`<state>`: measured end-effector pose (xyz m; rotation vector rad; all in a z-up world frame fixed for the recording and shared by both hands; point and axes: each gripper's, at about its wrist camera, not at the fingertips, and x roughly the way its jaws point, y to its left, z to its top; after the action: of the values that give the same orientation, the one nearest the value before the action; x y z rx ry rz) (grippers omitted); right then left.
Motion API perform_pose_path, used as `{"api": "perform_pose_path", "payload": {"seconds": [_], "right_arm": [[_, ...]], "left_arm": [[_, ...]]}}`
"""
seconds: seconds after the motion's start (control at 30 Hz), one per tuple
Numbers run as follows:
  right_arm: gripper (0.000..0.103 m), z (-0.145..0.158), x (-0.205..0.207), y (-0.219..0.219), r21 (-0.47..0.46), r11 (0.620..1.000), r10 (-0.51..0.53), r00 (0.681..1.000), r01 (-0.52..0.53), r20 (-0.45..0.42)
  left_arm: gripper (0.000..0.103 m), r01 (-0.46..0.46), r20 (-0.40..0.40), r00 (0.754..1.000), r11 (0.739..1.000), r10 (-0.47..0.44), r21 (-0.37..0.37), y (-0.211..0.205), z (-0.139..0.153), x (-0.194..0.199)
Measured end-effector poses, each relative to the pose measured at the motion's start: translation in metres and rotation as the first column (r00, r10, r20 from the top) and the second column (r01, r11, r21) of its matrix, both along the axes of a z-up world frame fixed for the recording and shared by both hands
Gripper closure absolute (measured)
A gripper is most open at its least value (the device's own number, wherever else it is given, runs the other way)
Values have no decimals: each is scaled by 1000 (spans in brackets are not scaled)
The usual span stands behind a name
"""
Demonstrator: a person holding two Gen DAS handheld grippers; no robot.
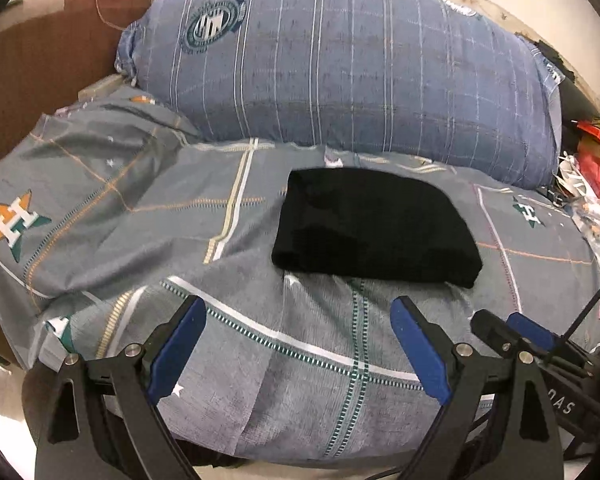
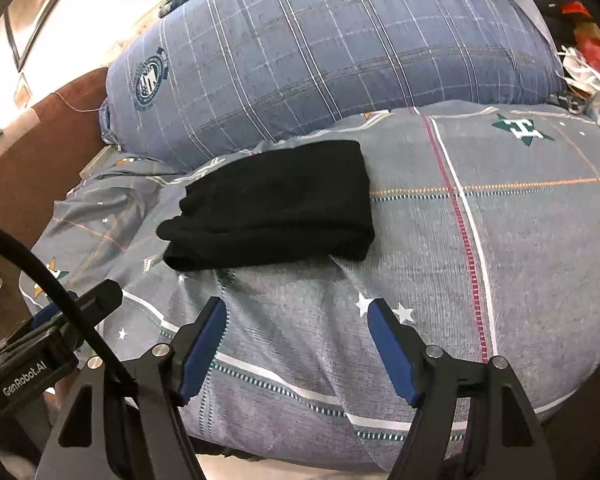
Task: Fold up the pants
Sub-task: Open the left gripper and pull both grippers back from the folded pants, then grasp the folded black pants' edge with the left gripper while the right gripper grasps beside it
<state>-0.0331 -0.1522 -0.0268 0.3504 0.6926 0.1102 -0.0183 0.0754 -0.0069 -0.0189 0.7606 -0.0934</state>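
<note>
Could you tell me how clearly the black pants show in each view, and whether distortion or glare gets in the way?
Left wrist view: the pants read as a flat black mass with folds barely visible; fisheye bends the bed cover. Right wrist view: the pants' stacked layers show faintly at their left end; the upper left is blown out by bright light. Both tongs, left and right, look sharp.

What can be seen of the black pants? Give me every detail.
The black pants lie folded into a compact, roughly rectangular stack of several layers, in soft matte, knit-looking fabric with no visible print. They rest flat on the grey patterned bedcover, just in front of the blue plaid pillow; whether they touch it is unclear. One end shows bunched, rounded layered edges. Neither the left gripper nor the right gripper touches them; both are open, short of the stack.
</note>
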Motion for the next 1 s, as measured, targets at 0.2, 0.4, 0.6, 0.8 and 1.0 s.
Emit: {"api": "perform_pose_path", "payload": {"seconds": [0.2,0.4,0.6,0.8,1.0], "right_arm": [[25,-16,13,-11,25,999,-19,999,20,-36],[25,-23,26,-28,60,997,-47,997,50,-54],[24,-14,44,-47,73,995,-63,997,65,-34],[23,-3,85,-67,135,990,-43,998,48,-36],[22,-7,140,-77,184,983,-3,998,15,-62]], "left_arm": [[10,-45,-75,996,999,46,17,9,-22,21],[10,-74,-137,988,997,78,34,16,-40,40],[10,-58,-177,983,997,47,-58,31,-40,64],[10,-37,-241,969,940,-49,-340,58,-34,123],[10,40,-271,953,941,-137,-336,42,-51,183]]}}
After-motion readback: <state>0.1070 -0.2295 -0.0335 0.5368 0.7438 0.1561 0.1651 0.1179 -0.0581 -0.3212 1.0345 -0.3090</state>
